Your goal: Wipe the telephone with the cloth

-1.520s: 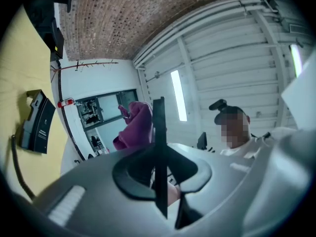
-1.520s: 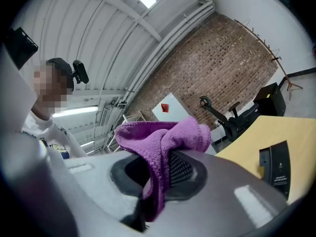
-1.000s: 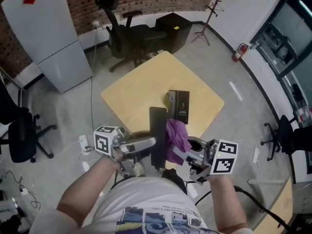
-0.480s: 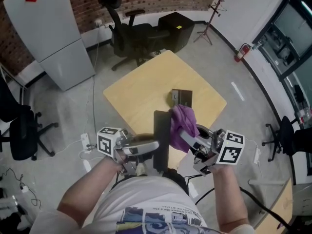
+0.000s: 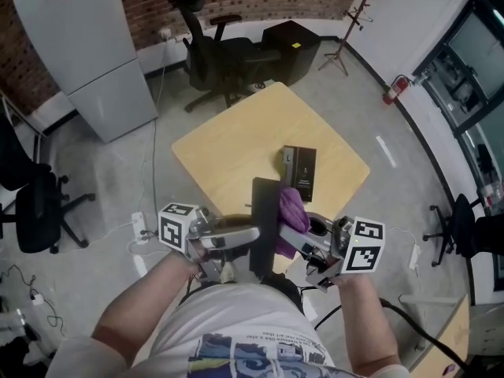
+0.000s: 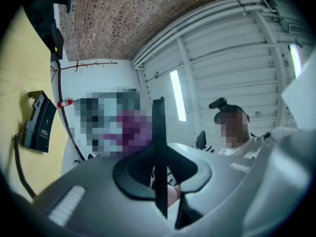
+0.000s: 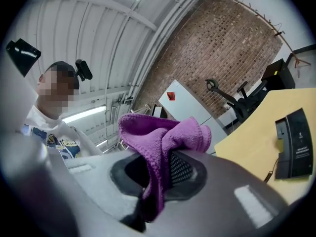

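My left gripper (image 5: 246,235) is shut on a long flat black handset (image 5: 264,220), which it holds raised over the near table corner. In the left gripper view the handset (image 6: 159,147) shows edge-on between the jaws. In my right gripper (image 5: 298,233), shut on it, is a purple cloth (image 5: 290,209) that lies against the handset's right side. The cloth (image 7: 160,135) bunches out of the right jaws. The black telephone base (image 5: 300,172) lies flat on the yellow table (image 5: 236,144), beyond both grippers.
A cord (image 6: 19,162) runs from the telephone base (image 6: 39,121) along the table. Black office chairs (image 5: 224,53) and a black box (image 5: 291,46) stand beyond the table's far corner. A grey cabinet (image 5: 87,46) stands at the far left, and another chair (image 5: 35,211) at the left.
The right gripper carried the cloth along the handset away from me, then drew it back toward me. The left gripper kept the handset still.
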